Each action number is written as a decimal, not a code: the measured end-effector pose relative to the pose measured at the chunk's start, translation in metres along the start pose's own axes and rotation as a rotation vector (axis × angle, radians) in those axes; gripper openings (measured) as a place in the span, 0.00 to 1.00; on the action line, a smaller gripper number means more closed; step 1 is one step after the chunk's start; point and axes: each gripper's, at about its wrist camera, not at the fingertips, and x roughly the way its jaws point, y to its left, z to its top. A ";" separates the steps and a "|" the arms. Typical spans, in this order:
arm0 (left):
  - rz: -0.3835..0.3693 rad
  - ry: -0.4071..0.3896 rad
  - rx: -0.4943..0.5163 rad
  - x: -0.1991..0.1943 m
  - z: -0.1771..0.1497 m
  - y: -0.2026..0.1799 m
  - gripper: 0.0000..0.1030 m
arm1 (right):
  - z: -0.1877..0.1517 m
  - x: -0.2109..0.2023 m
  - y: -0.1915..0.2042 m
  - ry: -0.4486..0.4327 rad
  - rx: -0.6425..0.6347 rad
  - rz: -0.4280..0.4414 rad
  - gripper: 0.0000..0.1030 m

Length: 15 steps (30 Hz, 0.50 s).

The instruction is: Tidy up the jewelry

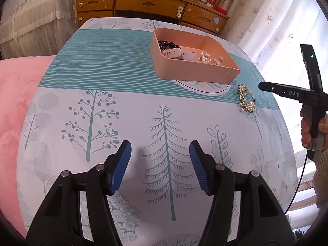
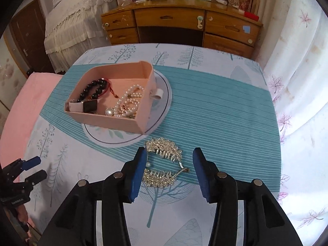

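Lying loose on the tree-print bedspread [image 2: 215, 106], just in front of the pink cardboard tray [image 2: 141, 114] and outside it: one gilt leaf-shaped hair comb set with pearls [image 2: 164, 164], curled into an open ring, teeth turned inward. Position relative to right gripper [image 2: 168, 172]: directly ahead and between the blue pads, the left pad touching or just beside the comb's pearl edge, the right pad standing apart from it; long axis runs roughly along the fingers, away from the camera toward the tray. Right gripper state: spread wide, holding nothing, angled down over the piece. Left gripper [image 1: 160, 160]: likewise spread and empty, hovering low over bare cloth, well apart from the comb [image 1: 247, 99], which lies far to its right. Nearer arm: the right. Tray contents: black bead bracelet [image 2: 94, 90], white-strapped smartwatch [image 2: 86, 105], pearl strands [image 2: 128, 102]. Judged next requirement: closing across the comb's width, then a short carry forward and left into the tray.
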 end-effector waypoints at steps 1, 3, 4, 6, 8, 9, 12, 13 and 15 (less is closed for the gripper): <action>-0.001 0.003 -0.002 0.001 0.000 0.000 0.54 | -0.001 0.005 -0.002 0.007 -0.009 -0.003 0.46; -0.004 0.007 -0.001 0.002 -0.001 -0.001 0.54 | -0.008 0.015 -0.010 0.026 -0.014 0.012 0.46; -0.002 0.009 0.000 0.002 -0.001 -0.001 0.54 | -0.010 0.019 -0.011 0.036 -0.015 0.019 0.46; -0.002 0.011 0.003 0.003 -0.001 -0.003 0.54 | -0.013 0.025 -0.016 0.047 -0.007 0.017 0.46; 0.000 0.016 0.003 0.005 -0.001 -0.003 0.54 | -0.015 0.023 -0.013 0.037 0.002 0.032 0.46; 0.000 0.018 0.002 0.006 -0.001 -0.003 0.54 | -0.016 0.018 -0.009 0.025 0.002 0.046 0.46; -0.005 0.023 0.002 0.008 -0.001 -0.005 0.54 | -0.019 0.012 0.006 0.017 -0.014 0.084 0.46; -0.005 0.023 0.005 0.008 -0.001 -0.006 0.54 | -0.020 0.011 0.013 0.019 -0.022 0.096 0.46; -0.006 0.023 0.010 0.008 -0.002 -0.007 0.54 | -0.022 0.013 0.025 0.023 -0.042 0.108 0.46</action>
